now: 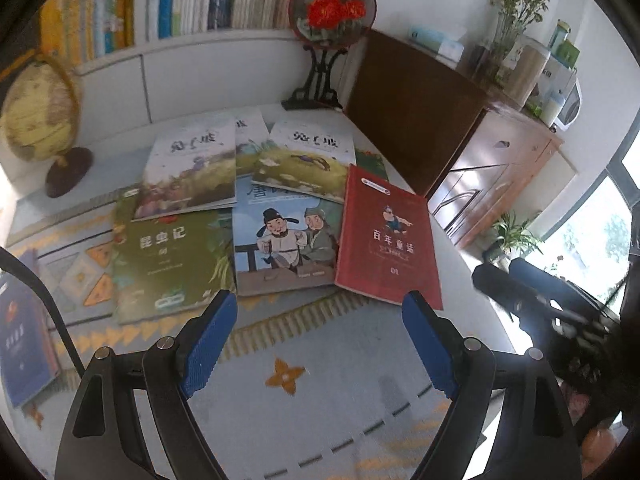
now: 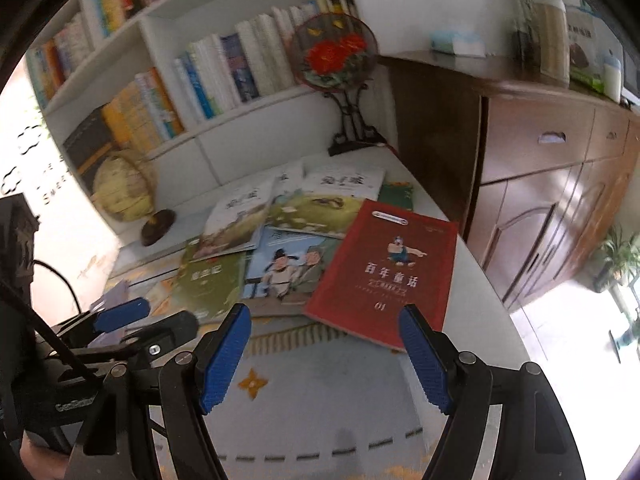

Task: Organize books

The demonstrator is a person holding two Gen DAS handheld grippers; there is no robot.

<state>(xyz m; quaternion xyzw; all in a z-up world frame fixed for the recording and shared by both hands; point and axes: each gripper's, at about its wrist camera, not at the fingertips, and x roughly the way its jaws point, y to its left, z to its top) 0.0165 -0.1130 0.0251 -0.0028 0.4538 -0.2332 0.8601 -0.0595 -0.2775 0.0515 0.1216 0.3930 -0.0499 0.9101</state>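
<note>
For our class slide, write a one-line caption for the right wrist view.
Open right hand-held gripper above patterned mat, facing flat red hardcover book among overlapping picture books.

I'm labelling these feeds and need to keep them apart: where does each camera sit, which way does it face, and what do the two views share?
Left wrist: sits on the left gripper, looks down and forward over the table's scattered books toward the bookshelf; its own blue pads stand open, the right gripper is at the right edge.
Right wrist: sits on the right gripper, same heading; its pads are open, the left gripper is at lower left.
Shared: the red book, globe, wooden cabinet.
</note>
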